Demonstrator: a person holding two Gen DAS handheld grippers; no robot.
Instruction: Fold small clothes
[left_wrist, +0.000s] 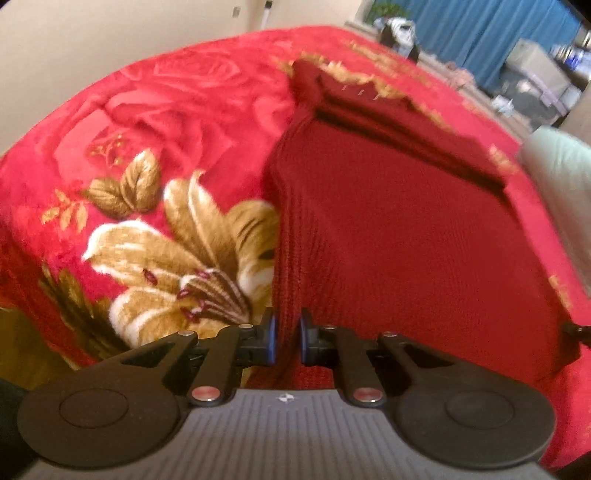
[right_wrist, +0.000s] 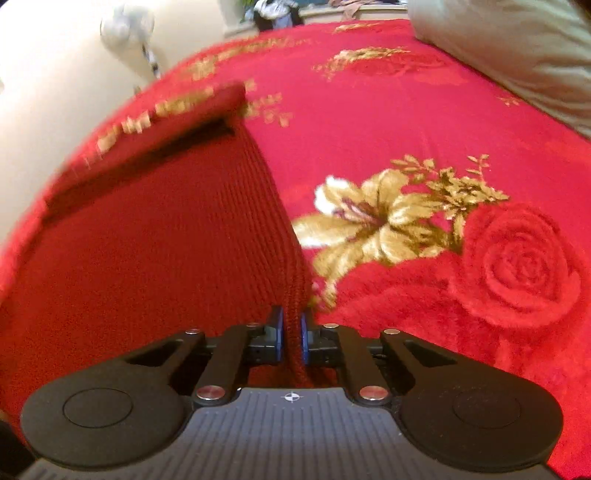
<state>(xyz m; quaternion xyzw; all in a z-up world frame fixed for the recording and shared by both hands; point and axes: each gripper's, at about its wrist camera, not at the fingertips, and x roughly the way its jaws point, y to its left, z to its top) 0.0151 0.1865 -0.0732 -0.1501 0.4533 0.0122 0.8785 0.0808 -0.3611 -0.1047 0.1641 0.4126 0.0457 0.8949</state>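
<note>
Far edge of the dark red knit garment (left_wrist: 388, 221) blurred; my left gripper (left_wrist: 287, 338) and right gripper (right_wrist: 291, 338) each pinch a ribbed near corner.

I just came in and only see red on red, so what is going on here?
A person is folding a dark red knit garment on a bed covered by a red floral blanket. The left gripper is shut on the garment's near left corner, and the right gripper is shut on its near right corner. The far end is already folded over. A pale pillow lies at the side.
</note>
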